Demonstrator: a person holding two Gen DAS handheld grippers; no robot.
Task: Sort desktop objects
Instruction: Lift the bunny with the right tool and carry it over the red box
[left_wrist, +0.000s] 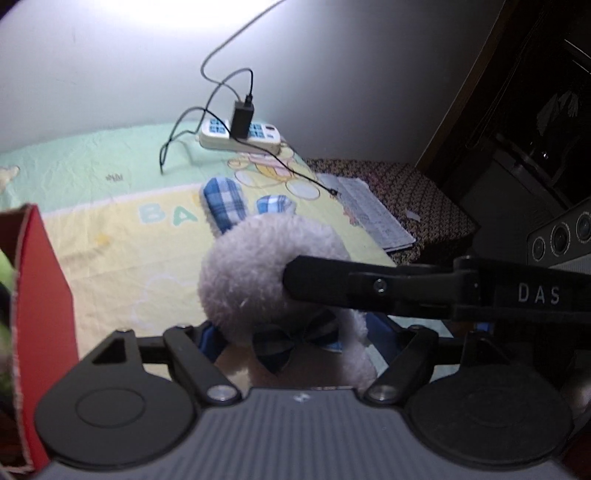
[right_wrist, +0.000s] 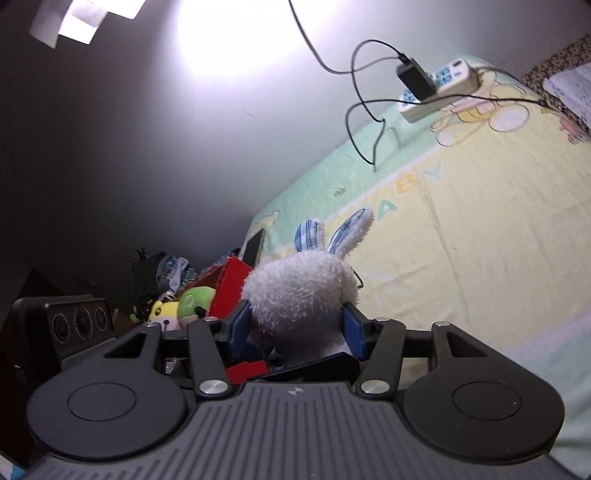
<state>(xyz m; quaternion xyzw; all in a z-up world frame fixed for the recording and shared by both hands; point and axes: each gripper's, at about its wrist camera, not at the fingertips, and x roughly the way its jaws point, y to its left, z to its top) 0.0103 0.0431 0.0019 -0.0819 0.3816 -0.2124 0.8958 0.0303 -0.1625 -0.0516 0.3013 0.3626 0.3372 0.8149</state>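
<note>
Plush bunny (right_wrist: 301, 291) sits mid-frame in the right wrist view, head pinched between the right gripper (right_wrist: 297, 328) pads; red box (right_wrist: 229, 284) of toys is just left of it. Looks like the carry step; next it needs lifting over the box rim. Left gripper (left_wrist: 306, 336) jaws flank its body, can't tell if they're clamping.

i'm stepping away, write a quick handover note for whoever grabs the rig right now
Right gripper: shut on the plush bunny, blue pads on both sides of its head.
Left gripper: fingers flank the bunny's body; grip unclear.
Red box sits left of the bunny, with a green plush toy already inside.
On the sheet: power strip with charger, papers.
Left to do: put the bunny in the box, judging by its neighbour.
</note>
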